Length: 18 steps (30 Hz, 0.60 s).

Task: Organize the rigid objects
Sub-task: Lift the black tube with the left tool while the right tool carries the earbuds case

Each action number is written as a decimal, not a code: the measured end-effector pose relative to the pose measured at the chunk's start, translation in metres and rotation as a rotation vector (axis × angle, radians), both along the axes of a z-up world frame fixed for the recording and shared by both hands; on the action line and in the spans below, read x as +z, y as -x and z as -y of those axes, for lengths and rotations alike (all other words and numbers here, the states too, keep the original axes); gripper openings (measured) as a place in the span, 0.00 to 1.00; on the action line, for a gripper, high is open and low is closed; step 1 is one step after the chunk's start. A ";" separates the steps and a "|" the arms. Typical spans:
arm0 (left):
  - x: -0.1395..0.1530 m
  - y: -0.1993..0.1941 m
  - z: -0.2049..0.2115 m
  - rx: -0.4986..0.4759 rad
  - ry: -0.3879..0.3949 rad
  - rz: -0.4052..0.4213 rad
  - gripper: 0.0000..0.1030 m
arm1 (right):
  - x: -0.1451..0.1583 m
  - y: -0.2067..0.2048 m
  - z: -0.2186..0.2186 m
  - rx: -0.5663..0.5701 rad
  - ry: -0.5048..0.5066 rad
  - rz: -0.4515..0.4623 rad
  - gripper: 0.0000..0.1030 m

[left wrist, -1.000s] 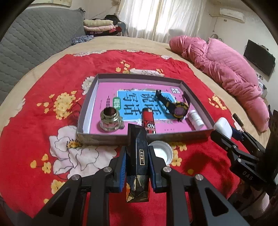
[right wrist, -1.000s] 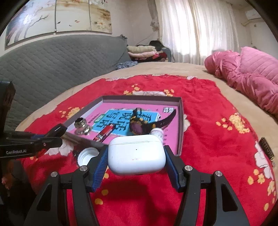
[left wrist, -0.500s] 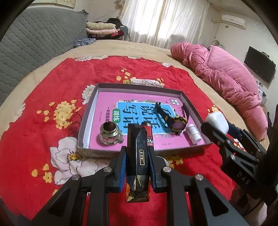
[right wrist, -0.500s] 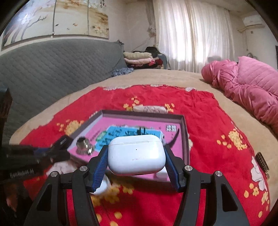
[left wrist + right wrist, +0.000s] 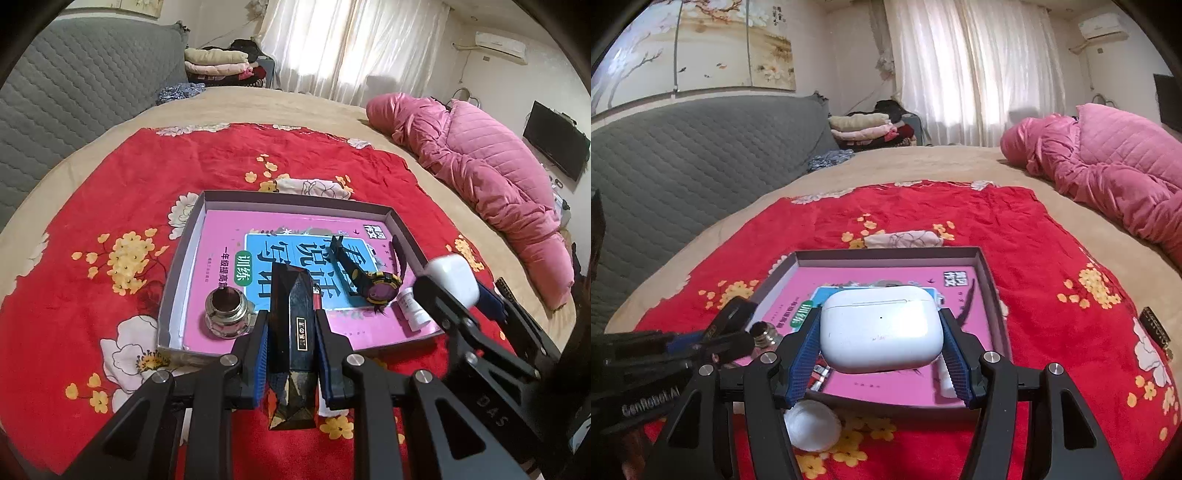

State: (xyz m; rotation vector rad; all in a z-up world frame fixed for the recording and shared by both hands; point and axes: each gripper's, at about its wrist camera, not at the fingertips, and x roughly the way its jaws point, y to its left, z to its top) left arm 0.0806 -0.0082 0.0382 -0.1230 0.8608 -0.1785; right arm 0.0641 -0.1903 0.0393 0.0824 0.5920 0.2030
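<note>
Two claws are at work above a bed spread with a red flowered cloth [image 5: 207, 166]. The left claw [image 5: 291, 343] is clamped tight on a narrow dark faceted box [image 5: 293, 332] with a small label on its upper face; the blue pads [image 5: 261, 354] press both its sides, and the box sticks out past the fingertips over the near wall of an open cardboard tray [image 5: 295, 196]. The right claw [image 5: 881, 354] stands wide, its blue pads [image 5: 804, 354] gripping the two ends of a white earbud case [image 5: 881, 334], lid seam uppermost, held over the near right part of the tray.

Inside the tray lies a pink and blue booklet [image 5: 229, 236] that covers most of the floor. On it rest a small glass ink bottle [image 5: 226, 312] at the near left, a black watch with a yellow and purple face [image 5: 382, 291] to the right, and a small white bottle [image 5: 412, 308] on its side near the right wall. A red item peeps out from behind the dark box, mostly hidden. A white round cap [image 5: 812, 424] lies on the cloth just outside the tray's near wall, below the right claw. A pink quilted garment [image 5: 480, 162] is heaped well off to the right, and folded clothes [image 5: 218, 62] are stacked at the far end.
</note>
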 end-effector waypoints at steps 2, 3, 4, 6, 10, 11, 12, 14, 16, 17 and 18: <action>0.000 -0.004 0.002 0.003 -0.005 -0.004 0.22 | -0.004 0.000 0.008 -0.023 0.007 -0.006 0.61; -0.001 -0.005 0.002 0.006 -0.006 -0.007 0.22 | -0.006 0.000 0.013 -0.031 0.002 -0.011 0.61; -0.002 -0.006 0.002 0.009 -0.004 -0.011 0.22 | -0.008 -0.001 0.017 -0.040 -0.002 -0.014 0.61; -0.003 -0.009 0.003 0.012 -0.006 -0.017 0.22 | -0.011 -0.002 0.024 -0.053 -0.013 -0.026 0.61; -0.008 -0.011 0.008 0.001 -0.024 -0.029 0.22 | -0.012 -0.002 0.029 -0.054 0.008 -0.019 0.61; -0.009 -0.012 0.010 -0.002 -0.029 -0.031 0.22 | -0.011 -0.002 0.028 -0.050 0.012 -0.016 0.61; -0.010 -0.012 0.011 -0.004 -0.032 -0.033 0.22 | -0.010 -0.001 0.027 -0.042 0.021 -0.007 0.61; -0.013 -0.013 0.013 -0.008 -0.037 -0.036 0.22 | -0.009 -0.002 0.025 -0.033 0.041 0.004 0.61; -0.015 -0.014 0.013 -0.005 -0.037 -0.040 0.22 | -0.009 -0.002 0.025 -0.026 0.038 0.009 0.61; -0.016 -0.015 0.013 -0.001 -0.032 -0.045 0.22 | -0.009 -0.002 0.025 -0.022 0.036 0.011 0.61; -0.018 -0.017 0.012 0.000 -0.030 -0.049 0.22 | -0.009 -0.002 0.025 -0.019 0.035 0.012 0.61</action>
